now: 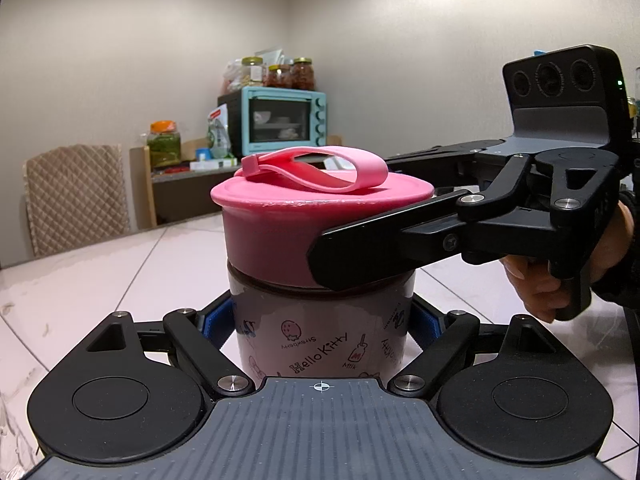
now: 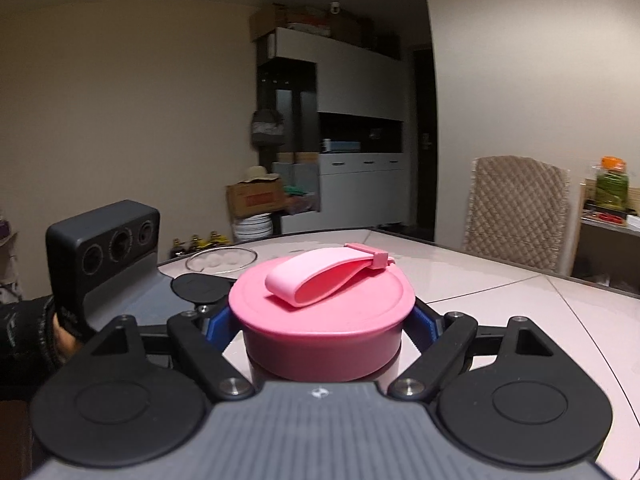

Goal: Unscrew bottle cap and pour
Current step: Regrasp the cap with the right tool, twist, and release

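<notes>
Left fingers (image 1: 322, 322) clamp bottle (image 1: 320, 336) body; right fingers (image 2: 322, 320) clamp pink cap (image 2: 322, 320).

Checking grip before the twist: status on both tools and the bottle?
Left tool shut on bottle. Right tool shut on pink cap, still seated. Strap lies flat on top; nothing blocking.

The left gripper (image 1: 320, 320) points nearly level, its jaws closed on the bottle body (image 1: 324, 344) between them. The right gripper (image 2: 322, 320) comes in from the side, jaws clamped across the pink cap (image 2: 322, 316). A hand (image 1: 560, 276) grips its handle.
</notes>
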A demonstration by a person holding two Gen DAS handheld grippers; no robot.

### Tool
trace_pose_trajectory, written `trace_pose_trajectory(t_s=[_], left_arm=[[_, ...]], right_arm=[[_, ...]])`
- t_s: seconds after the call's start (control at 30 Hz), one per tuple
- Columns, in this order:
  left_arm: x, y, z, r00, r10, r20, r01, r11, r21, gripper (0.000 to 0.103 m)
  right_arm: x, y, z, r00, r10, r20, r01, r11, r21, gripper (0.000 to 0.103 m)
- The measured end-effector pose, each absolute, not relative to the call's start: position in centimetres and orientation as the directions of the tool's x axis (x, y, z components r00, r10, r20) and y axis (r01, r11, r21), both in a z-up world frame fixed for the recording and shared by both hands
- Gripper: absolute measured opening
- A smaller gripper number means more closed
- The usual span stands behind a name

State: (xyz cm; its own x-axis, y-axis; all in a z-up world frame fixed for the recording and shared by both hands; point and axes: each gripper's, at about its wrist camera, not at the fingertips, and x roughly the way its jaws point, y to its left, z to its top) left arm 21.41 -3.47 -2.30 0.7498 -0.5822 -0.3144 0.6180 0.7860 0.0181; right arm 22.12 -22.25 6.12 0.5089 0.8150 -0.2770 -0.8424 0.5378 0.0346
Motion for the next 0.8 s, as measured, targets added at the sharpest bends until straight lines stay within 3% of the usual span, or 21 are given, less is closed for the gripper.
trace_pose_trajectory(t_s=[0.33,0.4,0.8], left_arm=[[21.4,-3.3,-2.4,0.750,-0.582,-0.314,0.618,0.786,0.019,0.090],[21.4,-3.3,-2.4,0.750,-0.582,-0.314,0.618,0.786,0.020,0.090],[21.4,-3.2,-2.4,0.750,-0.582,-0.314,0.618,0.786,0.021,0.090]], right_arm=[[21.6,-22.1,6.8,0.521,0.806,-0.282,-0.832,0.554,0.046,0.086],[21.3,-22.0,6.9,0.546,0.788,-0.284,-0.813,0.580,0.045,0.093],[17.8,-21.7,7.0,0.700,0.670,-0.248,-0.683,0.729,0.045,0.095]])
